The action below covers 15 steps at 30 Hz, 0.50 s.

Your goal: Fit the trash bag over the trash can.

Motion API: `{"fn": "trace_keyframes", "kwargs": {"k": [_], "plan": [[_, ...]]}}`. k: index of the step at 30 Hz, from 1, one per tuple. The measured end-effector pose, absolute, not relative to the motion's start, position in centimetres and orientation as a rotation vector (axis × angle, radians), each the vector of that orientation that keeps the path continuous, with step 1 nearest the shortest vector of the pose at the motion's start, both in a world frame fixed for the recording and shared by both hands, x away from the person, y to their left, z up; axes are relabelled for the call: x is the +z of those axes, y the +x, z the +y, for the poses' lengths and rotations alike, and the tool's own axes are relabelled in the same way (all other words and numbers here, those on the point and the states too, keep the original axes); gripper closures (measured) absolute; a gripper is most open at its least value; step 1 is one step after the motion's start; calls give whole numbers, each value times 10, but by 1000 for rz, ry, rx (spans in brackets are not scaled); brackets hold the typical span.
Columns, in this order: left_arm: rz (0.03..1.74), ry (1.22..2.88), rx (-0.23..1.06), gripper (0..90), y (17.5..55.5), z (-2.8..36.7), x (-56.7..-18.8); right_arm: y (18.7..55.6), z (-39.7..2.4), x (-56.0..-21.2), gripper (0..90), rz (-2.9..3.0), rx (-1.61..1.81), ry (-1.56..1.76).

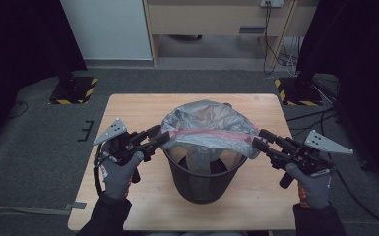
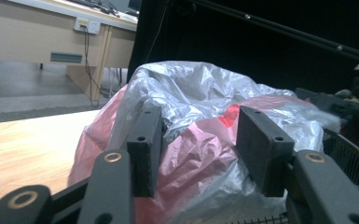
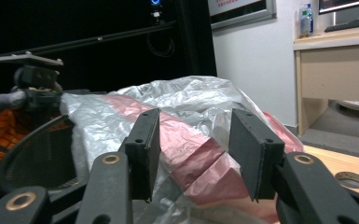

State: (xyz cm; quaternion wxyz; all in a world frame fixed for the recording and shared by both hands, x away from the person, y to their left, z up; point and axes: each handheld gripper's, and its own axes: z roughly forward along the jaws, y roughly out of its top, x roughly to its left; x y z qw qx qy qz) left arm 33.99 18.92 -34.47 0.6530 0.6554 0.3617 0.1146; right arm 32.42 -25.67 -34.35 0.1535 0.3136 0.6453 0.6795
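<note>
A black mesh waste bin [image 1: 204, 182] stands in the middle of the wooden table [image 1: 128, 110]. A grey plastic bag with a red band [image 1: 206, 123] is draped over its far rim and bulges above it. My left gripper [image 1: 160, 139] is at the bag's left edge by the rim, and in the left gripper view its jaws [image 2: 198, 126] stand apart with crumpled bag [image 2: 191, 98] just beyond them. My right gripper [image 1: 257, 139] is at the bag's right edge. Its jaws [image 3: 193, 128] are also apart, with the red band [image 3: 200, 154] in front of them and no pad pressing on it.
Bare table top lies in front of the bin and to both sides. Two stand bases with yellow-black stripes [image 1: 71, 91] [image 1: 295, 91] sit on the grey floor beyond the table. A wooden desk [image 1: 216, 19] and cables are at the back. The table has a round hole [image 3: 352, 179].
</note>
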Motion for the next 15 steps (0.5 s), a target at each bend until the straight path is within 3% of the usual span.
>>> {"fn": "trace_keyframes", "kwargs": {"k": [4,8,15], "plan": [[834,1458,260,545,333,190,-347,319,-255,-346,639,1902,1909,884],[846,1459,284,582,324,190,-344,317,-254,-348,827,1909,1902,886],[829,1458,268,624,309,193,-344,314,-252,-346,869,1923,1862,858]]}}
